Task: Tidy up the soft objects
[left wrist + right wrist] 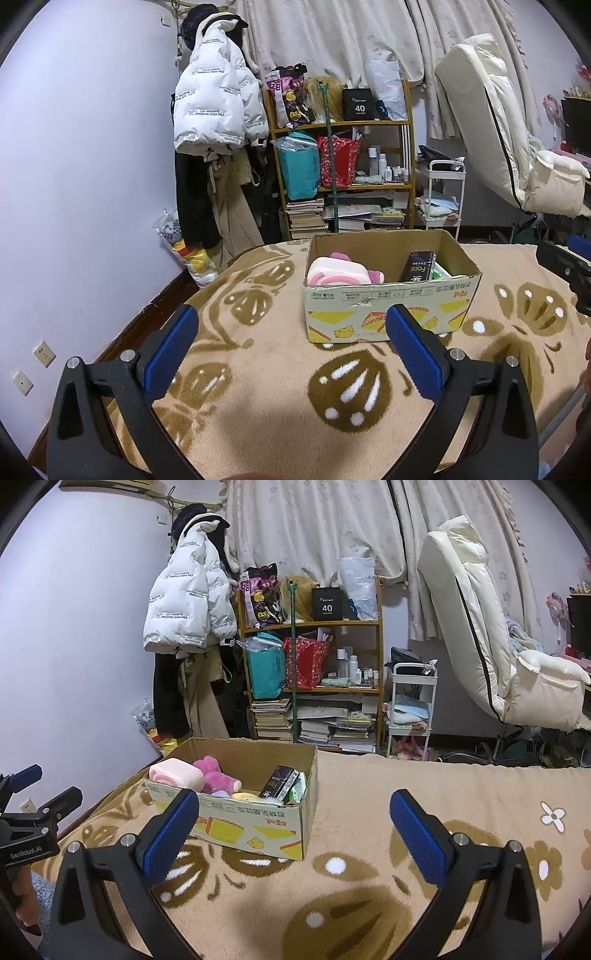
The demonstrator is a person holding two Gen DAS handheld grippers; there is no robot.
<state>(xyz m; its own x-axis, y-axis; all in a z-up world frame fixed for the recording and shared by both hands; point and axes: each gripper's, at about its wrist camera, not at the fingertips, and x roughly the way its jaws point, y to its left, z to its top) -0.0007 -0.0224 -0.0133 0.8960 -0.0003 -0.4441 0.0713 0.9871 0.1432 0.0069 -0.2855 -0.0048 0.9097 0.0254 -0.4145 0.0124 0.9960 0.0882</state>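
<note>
An open cardboard box (pixel 388 306) stands on the beige and brown blanket (pixel 258 369). Inside lie a pink roll-shaped plush (pixel 338 273), a magenta plush (pixel 216 775), a yellow soft item (pixel 245 796), a dark tissue pack (pixel 417 266) and a green pack (pixel 298 789). My left gripper (pixel 293 347) is open and empty, hovering over the blanket just short of the box. My right gripper (pixel 293 830) is open and empty, to the right of the box (pixel 240 812). Each gripper shows at the edge of the other's view.
A wooden shelf (pixel 343 162) with bags, bottles and books stands beyond the bed. A white jacket (pixel 214 99) hangs on the left. A small white cart (pixel 410 709) and a cream recliner (pixel 491 638) stand on the right. The wall (pixel 85 166) borders the bed's left side.
</note>
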